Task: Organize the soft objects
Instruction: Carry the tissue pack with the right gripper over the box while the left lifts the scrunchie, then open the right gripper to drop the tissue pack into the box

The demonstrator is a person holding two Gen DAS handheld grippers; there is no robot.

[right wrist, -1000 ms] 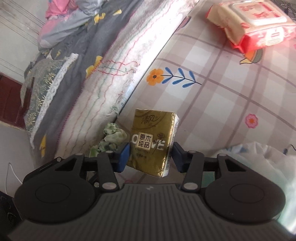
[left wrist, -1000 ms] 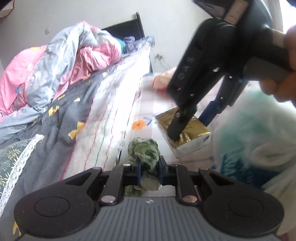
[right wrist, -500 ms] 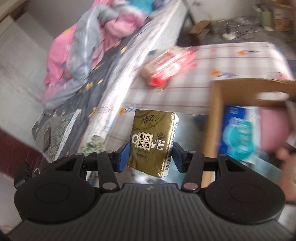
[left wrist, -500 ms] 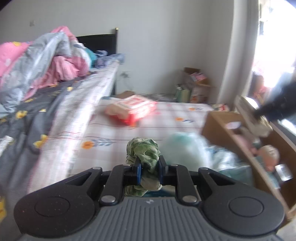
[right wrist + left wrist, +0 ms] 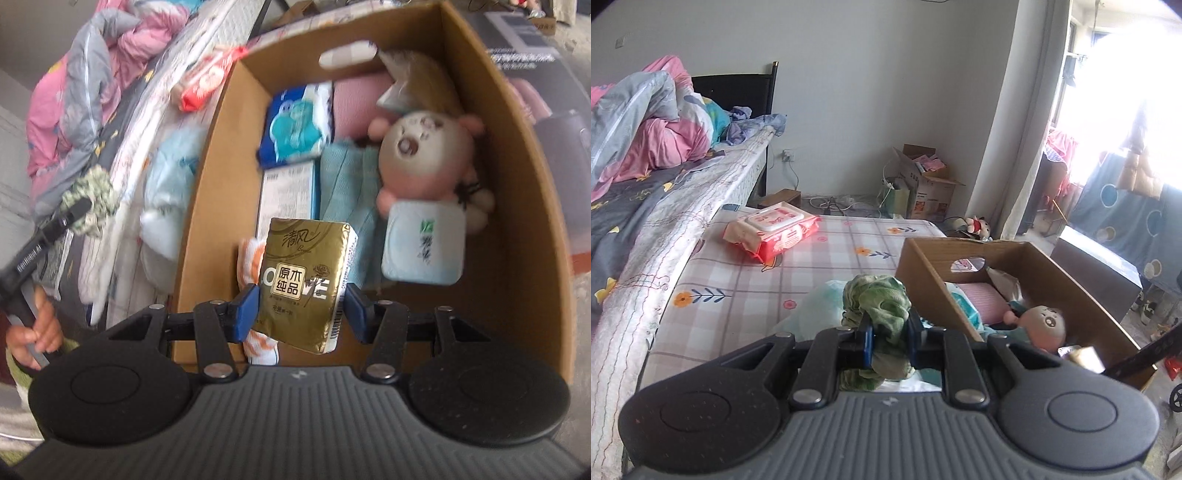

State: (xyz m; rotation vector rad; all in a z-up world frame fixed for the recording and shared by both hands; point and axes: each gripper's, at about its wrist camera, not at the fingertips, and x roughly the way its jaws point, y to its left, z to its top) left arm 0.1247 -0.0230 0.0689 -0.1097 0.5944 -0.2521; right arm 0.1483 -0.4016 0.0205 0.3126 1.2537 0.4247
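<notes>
Gold tissue pack (image 5: pixel 304 282), foil-wrapped with printed characters and a barcode on its side, is clamped upright between the blue pads of the right gripper (image 5: pixel 301 308), held above the near end of the cardboard box (image 5: pixel 532 192). Bare box floor shows at 3 o'clock of the pack; the box's left wall rises close at 9 o'clock. Beyond it, at 12 to 2 o'clock, lie a blue wipes packet (image 5: pixel 295 123), a plush doll (image 5: pixel 428 151) and a pale tissue pack (image 5: pixel 423 245), all motion-blurred. The left gripper (image 5: pixel 889 341) is closed on a crumpled green cloth (image 5: pixel 881 306), just outside the box's wall (image 5: pixel 931 280), over the checked mattress (image 5: pixel 820 266). A red wipes pack (image 5: pixel 774 232) lies at 11 o'clock, well apart. The cloth hides what lies directly beneath it.
</notes>
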